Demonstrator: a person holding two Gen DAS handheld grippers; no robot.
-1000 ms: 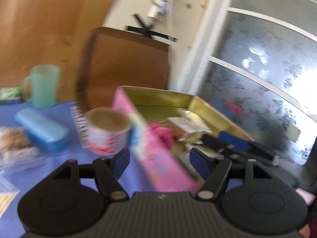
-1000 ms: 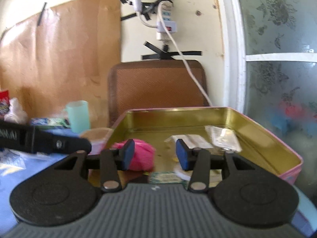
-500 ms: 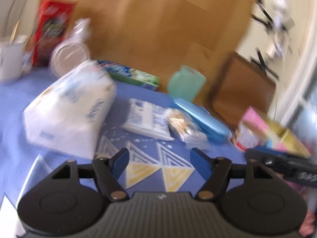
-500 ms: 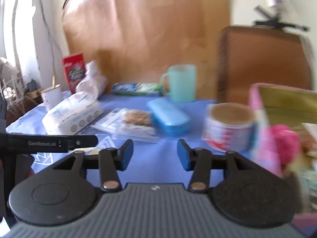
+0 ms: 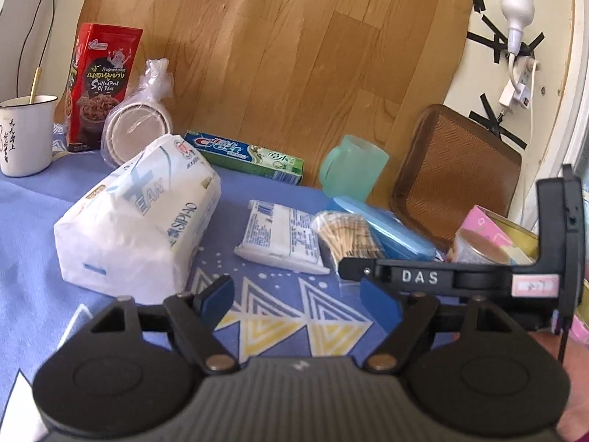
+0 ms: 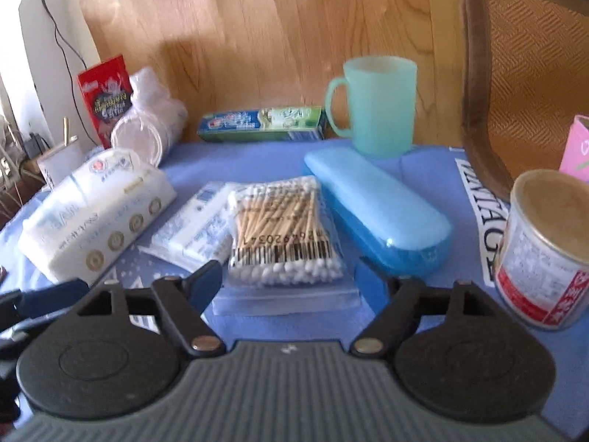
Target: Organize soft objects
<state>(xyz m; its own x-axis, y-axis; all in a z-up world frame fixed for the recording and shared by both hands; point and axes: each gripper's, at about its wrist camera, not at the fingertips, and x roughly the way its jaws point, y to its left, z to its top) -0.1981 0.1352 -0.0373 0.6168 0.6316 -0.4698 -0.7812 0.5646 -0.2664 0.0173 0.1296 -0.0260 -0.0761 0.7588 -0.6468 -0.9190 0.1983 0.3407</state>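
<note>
A large white tissue pack (image 5: 143, 217) lies on the blue tablecloth, also in the right wrist view (image 6: 95, 213). A small flat white tissue packet (image 5: 279, 235) lies beside a clear bag of cotton swabs (image 6: 281, 228). My left gripper (image 5: 298, 300) is open and empty, just right of the large pack. My right gripper (image 6: 291, 276) is open and empty, its fingers on either side of the swab bag's near end. The pink tin box (image 5: 497, 232) shows at the right edge.
A blue case (image 6: 375, 213), a green mug (image 6: 375, 105), a toothpaste box (image 6: 261, 123), a round can (image 6: 545, 250) and a brown chair back (image 6: 526, 73) stand around. A red snack box (image 5: 101, 88), bagged bowls (image 5: 136, 129) and a white enamel mug (image 5: 25, 134) stand at the far left.
Both grippers have swung left, away from the pink tin, to the tissue packs and swab bag. Both stay open and empty.
</note>
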